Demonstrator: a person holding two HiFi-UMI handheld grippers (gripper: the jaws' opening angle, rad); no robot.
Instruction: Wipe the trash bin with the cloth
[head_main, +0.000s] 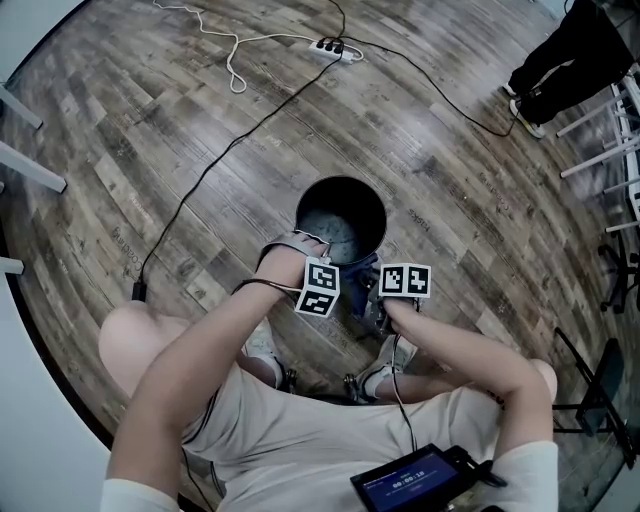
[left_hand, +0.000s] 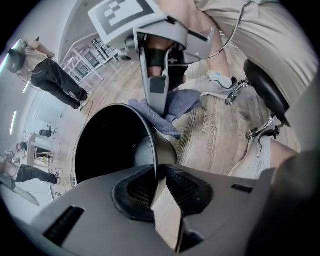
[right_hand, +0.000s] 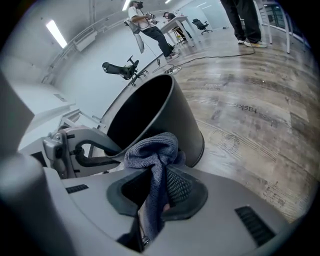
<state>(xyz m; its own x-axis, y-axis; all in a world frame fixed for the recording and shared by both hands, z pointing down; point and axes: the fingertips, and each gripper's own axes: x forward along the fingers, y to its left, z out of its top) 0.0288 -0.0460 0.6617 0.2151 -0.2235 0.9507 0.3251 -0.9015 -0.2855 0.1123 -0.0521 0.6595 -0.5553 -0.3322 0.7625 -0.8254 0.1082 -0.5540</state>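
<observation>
Left claw (left_hand: 159, 181) clamped on trash bin (left_hand: 107, 150) rim; right claw (right_hand: 159, 192) clamped on cloth (right_hand: 150, 150); bin's outer wall just beyond cloth.

The trash bin (right_hand: 175, 115) wall is dark, smooth and faintly glossy; plastic or metal, I cannot tell. At its six o'clock, the cloth (right_hand: 152, 155) is blue-grey, coarse-knit and matt. My fingers (right_hand: 180, 189) are matt grey plastic with ribbed black pads. The floor (head_main: 200, 120) is wood-grain plank with a light sheen.
</observation>
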